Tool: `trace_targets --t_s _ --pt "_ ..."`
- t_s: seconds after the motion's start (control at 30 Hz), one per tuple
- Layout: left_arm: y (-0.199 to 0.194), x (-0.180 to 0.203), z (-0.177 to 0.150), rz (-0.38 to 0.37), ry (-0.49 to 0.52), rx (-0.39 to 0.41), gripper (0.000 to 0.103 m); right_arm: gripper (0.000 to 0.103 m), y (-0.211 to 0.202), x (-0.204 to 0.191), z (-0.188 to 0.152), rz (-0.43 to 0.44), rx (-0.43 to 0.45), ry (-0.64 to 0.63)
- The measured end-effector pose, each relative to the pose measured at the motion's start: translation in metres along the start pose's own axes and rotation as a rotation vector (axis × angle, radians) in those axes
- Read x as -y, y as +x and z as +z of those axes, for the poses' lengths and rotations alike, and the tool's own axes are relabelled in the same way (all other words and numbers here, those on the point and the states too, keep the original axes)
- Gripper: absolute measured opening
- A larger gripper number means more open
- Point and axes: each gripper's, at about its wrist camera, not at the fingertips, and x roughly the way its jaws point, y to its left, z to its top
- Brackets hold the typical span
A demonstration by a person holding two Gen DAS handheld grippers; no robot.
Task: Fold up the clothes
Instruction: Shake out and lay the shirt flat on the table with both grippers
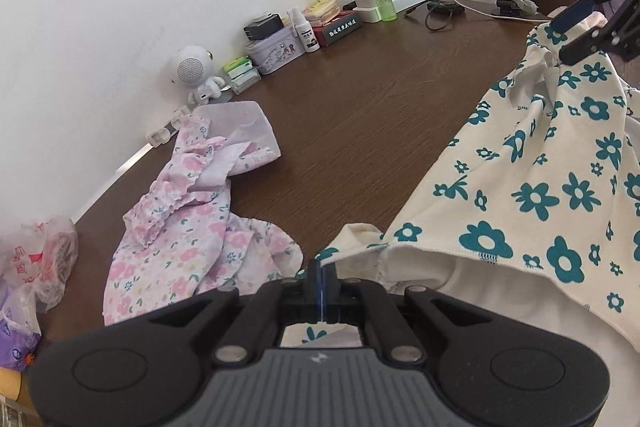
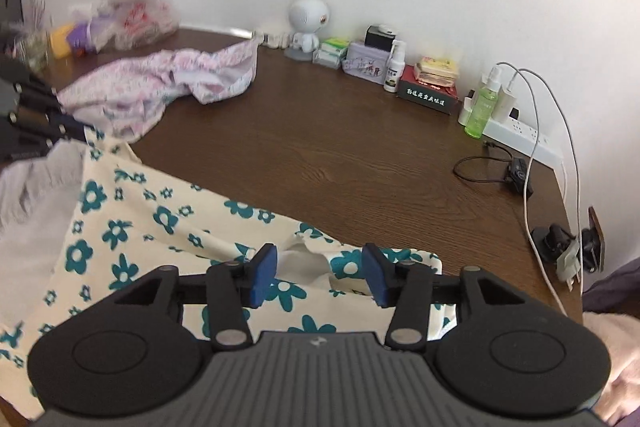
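Observation:
A cream garment with teal flowers (image 1: 532, 187) lies at the near edge of the brown table (image 1: 360, 99). My left gripper (image 1: 321, 269) is shut on its near corner. It also shows in the right wrist view (image 2: 168, 227), spread under my right gripper (image 2: 320, 273), which is open with its blue pads (image 2: 264, 273) on either side of a raised fold. The right gripper shows in the left wrist view (image 1: 576, 27) at the garment's far end. A pink floral garment (image 1: 192, 211) lies crumpled to the left, also in the right wrist view (image 2: 160, 87).
Along the wall stand a white robot-shaped speaker (image 2: 306, 23), a tin (image 2: 366, 61), a small white spray bottle (image 2: 394, 69), a green bottle (image 2: 482, 107), a power strip (image 2: 520, 135) and cables (image 2: 560, 155). Plastic bags (image 1: 36, 259) sit at the left. A phone holder (image 2: 560, 247) is at the right edge.

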Motion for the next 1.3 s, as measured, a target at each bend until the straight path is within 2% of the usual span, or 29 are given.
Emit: trace_targets --t_s 0.07,0.17,0.23,0.3,0.37,0.4,0.43,0.47,0.5,0.53,0.57,0.6,0.63,0.73,0.83,0.9,1.0,1.03,1.07,1.1,1.13,1.17,1.23,1.3 --pt "0.0 0.003 -0.002 -0.007 0.005 -0.002 0.001 0.049 0.024 -0.005 0.008 -0.036 -0.062 -0.036" --pt "0.0 0.004 -0.008 -0.009 0.022 -0.028 0.016 0.049 0.052 -0.006 0.015 -0.081 -0.115 -0.078" --pt "0.002 0.003 -0.012 -0.006 0.035 -0.042 0.034 0.052 0.066 -0.006 0.016 -0.1 -0.14 -0.105" --pt "0.005 -0.001 -0.016 -0.001 0.047 -0.05 0.04 0.052 0.079 -0.005 0.014 -0.105 -0.169 -0.114" --pt "0.011 -0.004 -0.017 -0.004 0.055 -0.053 0.041 0.048 0.085 0.0 0.014 -0.095 -0.177 -0.082" --pt "0.015 -0.006 -0.017 -0.008 0.058 -0.053 0.041 0.03 0.084 0.003 0.014 -0.09 -0.173 -0.052" --pt "0.019 -0.006 -0.015 -0.009 0.069 -0.047 0.042 0.005 0.083 0.007 0.014 -0.084 -0.168 -0.022" --pt "0.023 -0.006 -0.013 -0.012 0.077 -0.041 0.042 0.003 0.081 0.011 0.014 -0.078 -0.164 0.008" --pt "0.026 -0.006 -0.011 -0.015 0.084 -0.036 0.042 0.003 0.077 0.013 0.014 -0.071 -0.153 0.023" --pt "0.03 -0.006 -0.009 -0.021 0.088 -0.031 0.03 0.003 0.072 0.014 0.013 -0.073 -0.14 0.029" --pt "0.032 -0.008 -0.006 -0.047 0.066 -0.034 0.011 0.003 0.065 0.018 0.011 -0.082 -0.13 0.04" --pt "0.034 -0.009 -0.004 -0.073 0.045 -0.037 0.002 0.003 0.059 0.022 0.01 -0.091 -0.121 0.05" --pt "0.037 -0.011 -0.001 -0.091 0.027 -0.039 0.0 0.003 0.052 0.026 0.008 -0.1 -0.112 0.061" --pt "0.045 -0.009 0.009 -0.001 0.046 -0.04 0.0 0.003 0.039 0.047 0.008 -0.157 -0.096 0.092" --pt "0.063 -0.011 0.022 0.128 0.023 -0.052 0.0 0.003 0.049 0.068 0.014 -0.229 -0.071 0.174" --pt "0.067 -0.017 0.025 0.099 -0.032 -0.047 0.0 0.003 0.06 0.078 0.015 -0.246 -0.064 0.228" --pt "0.066 -0.023 0.025 0.045 -0.092 -0.043 0.009 0.009 0.074 0.086 0.014 -0.216 -0.073 0.308" --pt "0.062 -0.024 0.023 0.021 -0.098 -0.044 0.011 0.02 0.073 0.087 0.012 -0.204 -0.072 0.321" --pt "0.058 -0.025 0.02 -0.003 -0.105 -0.045 0.013 0.027 0.07 0.086 0.011 -0.202 -0.073 0.318" --pt "0.054 -0.026 0.018 -0.027 -0.112 -0.046 0.021 0.035 0.065 0.085 0.009 -0.203 -0.072 0.311" --pt "0.05 -0.027 0.015 -0.05 -0.119 -0.047 0.036 0.036 0.06 0.083 0.007 -0.203 -0.072 0.305" --pt "0.047 -0.028 0.013 -0.074 -0.126 -0.048 0.041 0.036 0.055 0.082 0.005 -0.203 -0.071 0.299" --pt "0.039 -0.03 0.008 -0.119 -0.139 -0.051 0.046 0.037 0.038 0.082 -0.002 -0.169 -0.057 0.328" --pt "0.039 -0.032 0.001 -0.126 -0.147 -0.066 0.049 0.038 0.021 0.079 -0.01 -0.13 -0.038 0.346"
